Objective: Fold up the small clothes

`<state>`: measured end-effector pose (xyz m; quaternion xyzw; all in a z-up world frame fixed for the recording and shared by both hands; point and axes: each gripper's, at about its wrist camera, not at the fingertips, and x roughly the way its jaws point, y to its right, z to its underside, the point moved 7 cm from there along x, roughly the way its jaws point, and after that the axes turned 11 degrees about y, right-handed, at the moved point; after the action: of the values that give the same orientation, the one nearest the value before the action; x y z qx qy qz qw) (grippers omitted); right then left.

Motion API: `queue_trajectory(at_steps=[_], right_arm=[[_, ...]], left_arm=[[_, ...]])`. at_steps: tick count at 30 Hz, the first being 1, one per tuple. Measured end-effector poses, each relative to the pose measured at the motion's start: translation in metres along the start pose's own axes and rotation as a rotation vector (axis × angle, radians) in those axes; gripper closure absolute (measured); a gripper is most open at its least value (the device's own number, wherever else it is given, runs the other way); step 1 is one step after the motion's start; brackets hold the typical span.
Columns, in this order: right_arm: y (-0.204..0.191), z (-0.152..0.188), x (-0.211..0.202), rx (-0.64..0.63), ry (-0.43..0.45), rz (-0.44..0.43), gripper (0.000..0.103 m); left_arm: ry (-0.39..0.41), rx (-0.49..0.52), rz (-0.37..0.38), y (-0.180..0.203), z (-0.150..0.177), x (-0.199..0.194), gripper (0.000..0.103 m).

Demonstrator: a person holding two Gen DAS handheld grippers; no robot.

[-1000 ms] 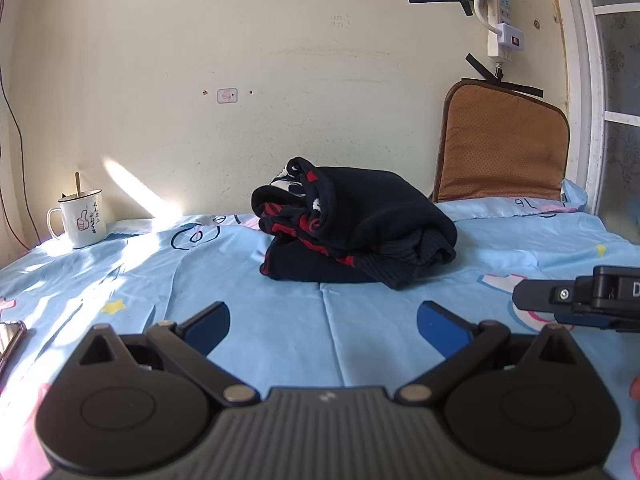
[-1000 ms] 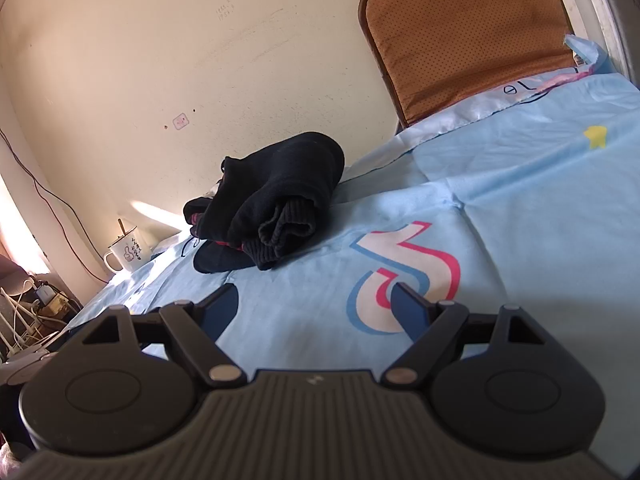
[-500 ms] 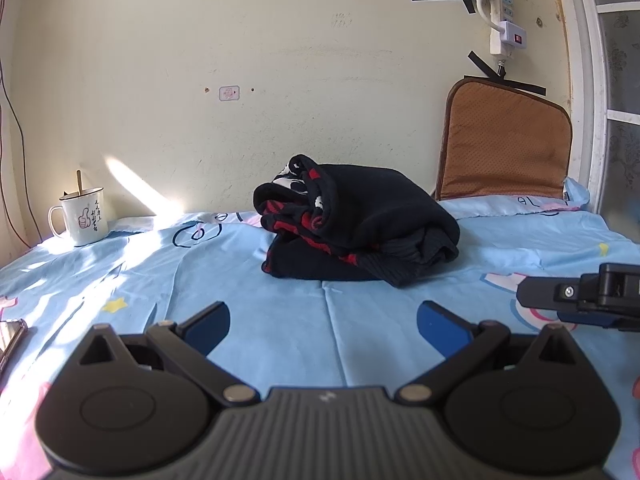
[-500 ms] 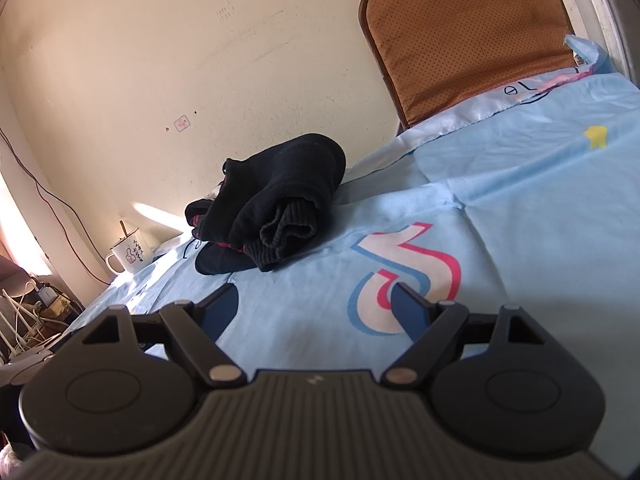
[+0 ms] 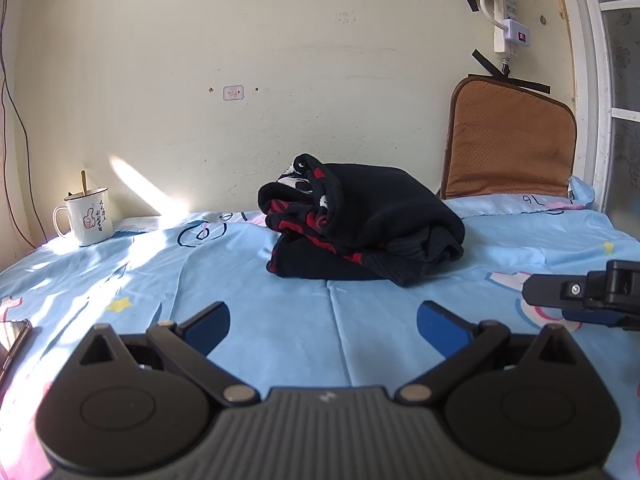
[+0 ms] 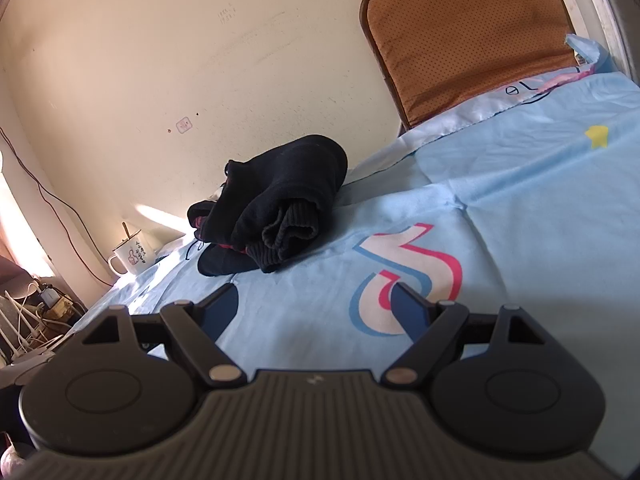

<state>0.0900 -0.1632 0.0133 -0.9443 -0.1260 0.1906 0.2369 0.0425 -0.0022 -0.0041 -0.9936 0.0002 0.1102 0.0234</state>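
Almost no change over the last second: black sweater (image 5: 364,220) is left bundled mid-sheet (image 5: 280,320), so the fold looks done. Left gripper (image 5: 323,320) and right gripper (image 6: 314,308) are held wide apart, empty, short of it. Mug (image 5: 86,216) and cushion (image 5: 512,144) are well clear; nothing blocks.

A lived-in home bedroom is shown. A bed is covered by a light blue cartoon-print sheet (image 5: 280,332), a brown cushion (image 5: 512,144) is propped against the scuffed cream wall, an enamel mug (image 5: 89,216) is set at the bedside, and a power strip (image 5: 508,12) is taped up.
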Motion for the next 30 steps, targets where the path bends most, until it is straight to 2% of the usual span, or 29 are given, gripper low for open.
queue_trajectory(at_steps=[30], right_arm=[[-0.0002,-0.0007,-0.0003,0.004,0.005,-0.005,0.017]], left_arm=[[-0.026,-0.003,-0.013,-0.0038,0.0025,0.003,0.0]])
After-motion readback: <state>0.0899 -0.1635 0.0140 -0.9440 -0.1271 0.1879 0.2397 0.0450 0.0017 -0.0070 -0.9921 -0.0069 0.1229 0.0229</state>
